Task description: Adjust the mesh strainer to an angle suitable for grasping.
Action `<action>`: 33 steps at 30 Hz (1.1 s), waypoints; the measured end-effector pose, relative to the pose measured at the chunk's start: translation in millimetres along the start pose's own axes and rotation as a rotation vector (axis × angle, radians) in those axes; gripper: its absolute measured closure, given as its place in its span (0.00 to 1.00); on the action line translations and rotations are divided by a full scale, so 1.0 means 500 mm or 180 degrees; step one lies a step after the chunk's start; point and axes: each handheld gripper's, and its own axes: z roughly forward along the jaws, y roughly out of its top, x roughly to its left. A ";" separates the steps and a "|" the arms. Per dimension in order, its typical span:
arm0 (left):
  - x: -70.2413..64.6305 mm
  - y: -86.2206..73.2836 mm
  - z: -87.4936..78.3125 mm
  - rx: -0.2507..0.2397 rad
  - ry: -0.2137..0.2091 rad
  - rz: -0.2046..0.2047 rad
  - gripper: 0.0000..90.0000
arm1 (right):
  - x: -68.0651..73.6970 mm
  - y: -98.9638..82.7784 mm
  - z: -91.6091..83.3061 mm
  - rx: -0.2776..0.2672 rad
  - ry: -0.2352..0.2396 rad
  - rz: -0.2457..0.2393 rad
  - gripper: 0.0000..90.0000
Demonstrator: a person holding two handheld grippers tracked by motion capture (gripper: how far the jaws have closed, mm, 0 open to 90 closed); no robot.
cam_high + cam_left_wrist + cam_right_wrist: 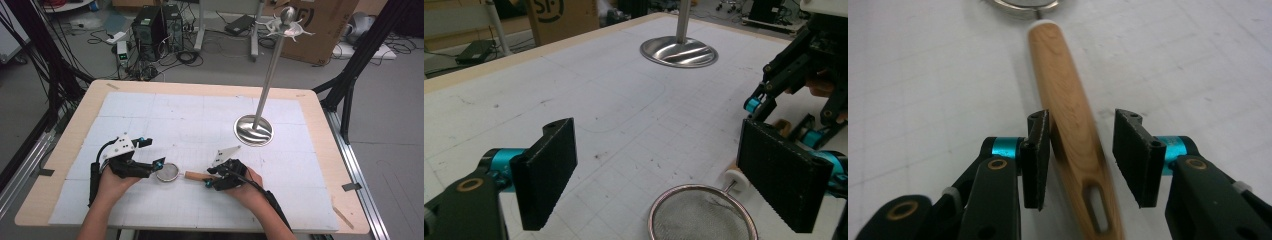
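Between parted right gripper [1080, 155] jaws, strainer handle [1070, 120]

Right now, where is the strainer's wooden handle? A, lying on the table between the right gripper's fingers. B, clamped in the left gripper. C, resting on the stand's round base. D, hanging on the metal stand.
A: the wooden handle lies flat on the table between the right gripper's parted fingers, far from the stand.
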 end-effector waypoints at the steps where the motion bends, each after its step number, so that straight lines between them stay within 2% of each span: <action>1: 0.000 0.000 0.001 0.0001 -0.0012 -0.0003 0.19 | -0.005 -0.003 -0.004 0.0006 -0.0028 0.0030 0.64; 6: -0.001 -0.001 0.002 0.0021 -0.0017 0.0003 0.19 | -0.026 -0.016 -0.013 -0.0003 -0.0168 0.0144 0.64; 8: 0.000 0.000 0.002 0.0019 -0.0018 0.0002 0.19 | -0.041 -0.021 -0.018 -0.0030 -0.0279 0.0247 0.63; 10: -0.001 0.000 0.002 0.0017 -0.0019 -0.0006 0.19 | -0.047 -0.023 -0.018 -0.0031 -0.0314 0.0273 0.63; 11: -0.001 -0.001 0.002 0.0018 -0.0019 -0.0006 0.19 | -0.056 -0.025 -0.018 -0.0040 -0.0385 0.0345 0.63; 12: -0.001 -0.001 0.002 0.0020 -0.0020 -0.0007 0.19 | -0.062 -0.027 -0.017 -0.0063 -0.0421 0.0351 0.63; 16: -0.001 -0.001 0.002 0.0029 -0.0021 -0.0002 0.19 | -0.071 -0.028 -0.015 -0.0103 -0.0482 0.0439 0.63; 23: 0.000 -0.001 0.001 0.0026 -0.0020 -0.0014 0.19 | -0.078 -0.029 -0.014 -0.0136 -0.0542 0.0430 0.68; 26: 0.000 -0.001 0.002 0.0026 -0.0025 -0.0012 0.19 | -0.080 -0.029 -0.012 -0.0150 -0.0570 0.0492 0.69; 30: 0.000 -0.001 0.003 0.0042 -0.0022 -0.0010 0.19 | -0.086 -0.027 -0.004 -0.0234 -0.0585 0.0492 0.73; 33: 0.000 -0.001 0.003 0.0042 -0.0023 -0.0007 0.19 | -0.085 -0.019 0.002 -0.0218 -0.0594 0.0442 0.75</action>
